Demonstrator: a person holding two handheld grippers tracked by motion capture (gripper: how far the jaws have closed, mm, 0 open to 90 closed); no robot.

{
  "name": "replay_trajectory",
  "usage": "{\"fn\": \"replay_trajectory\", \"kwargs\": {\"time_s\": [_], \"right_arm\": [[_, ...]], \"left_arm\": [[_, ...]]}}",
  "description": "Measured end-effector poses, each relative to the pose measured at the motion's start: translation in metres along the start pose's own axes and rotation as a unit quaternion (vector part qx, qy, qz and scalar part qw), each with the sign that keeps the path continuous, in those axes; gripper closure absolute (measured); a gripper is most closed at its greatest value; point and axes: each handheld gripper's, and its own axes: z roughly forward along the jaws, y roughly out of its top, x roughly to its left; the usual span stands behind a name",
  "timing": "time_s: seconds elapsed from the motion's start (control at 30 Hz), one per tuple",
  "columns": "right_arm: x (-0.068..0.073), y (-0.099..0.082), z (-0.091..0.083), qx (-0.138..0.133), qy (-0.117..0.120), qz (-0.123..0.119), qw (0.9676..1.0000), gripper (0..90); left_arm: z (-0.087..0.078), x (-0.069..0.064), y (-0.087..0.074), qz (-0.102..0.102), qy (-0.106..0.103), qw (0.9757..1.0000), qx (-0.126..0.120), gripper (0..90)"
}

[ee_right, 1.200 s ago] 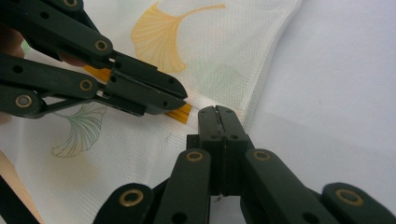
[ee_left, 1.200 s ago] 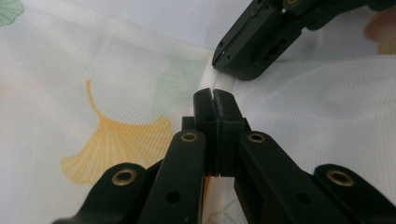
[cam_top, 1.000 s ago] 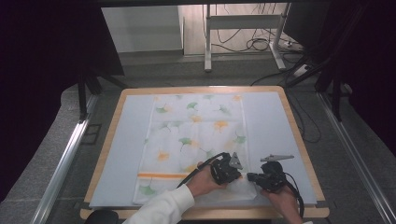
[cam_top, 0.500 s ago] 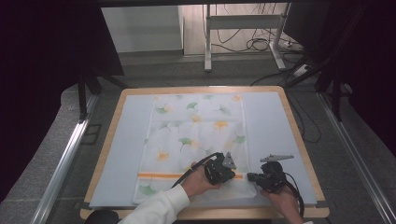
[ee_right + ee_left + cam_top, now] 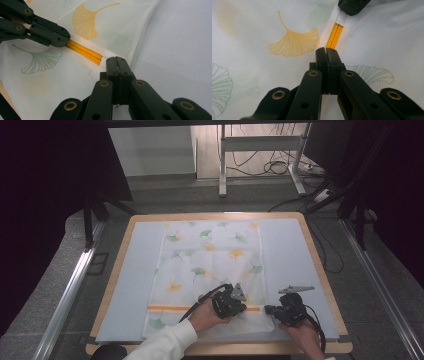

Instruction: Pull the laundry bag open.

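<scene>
A white cloth (image 5: 210, 255) printed with ginkgo leaves lies flat on the table, with an orange stripe (image 5: 170, 308) across its near end. Both grippers sit at the cloth's near right corner, tips facing each other along that stripe. My left gripper (image 5: 245, 308) (image 5: 327, 50) is shut, pinching a raised fold of cloth (image 5: 287, 25) where the stripe (image 5: 334, 36) runs. My right gripper (image 5: 267, 310) (image 5: 116, 59) is shut on the cloth's (image 5: 50, 82) right edge, just past the stripe's (image 5: 83, 52) end. The left gripper's jaws (image 5: 50, 32) show at the upper left of the right gripper view.
A pale blue mat (image 5: 132, 270) covers the wooden table (image 5: 320, 270) under the cloth, with bare mat on both sides. Metal rails (image 5: 70, 290) flank the table. A stand (image 5: 260, 150) and cables lie on the floor beyond the far edge.
My left gripper has slid a little to the left along the orange stripe, away from the right gripper. The right gripper has kept still.
</scene>
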Motion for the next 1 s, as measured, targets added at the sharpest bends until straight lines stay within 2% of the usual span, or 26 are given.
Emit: {"fn": "replay_trajectory", "kwargs": {"time_s": [0.37,0.83,1.0], "right_arm": [[0.001,0.000,0.000,-0.001,0.001,-0.003,1.0000,90.0],[0.001,0.000,0.000,0.000,0.002,-0.003,1.0000,90.0],[0.001,0.000,0.000,0.000,0.003,-0.003,1.0000,90.0]], "left_arm": [[-0.008,0.003,-0.010,-0.005,0.006,1.0000,-0.002,90.0],[-0.013,0.003,-0.017,-0.009,0.002,0.9999,-0.006,90.0],[-0.016,0.005,-0.020,-0.017,-0.001,0.9998,-0.007,90.0]]}}
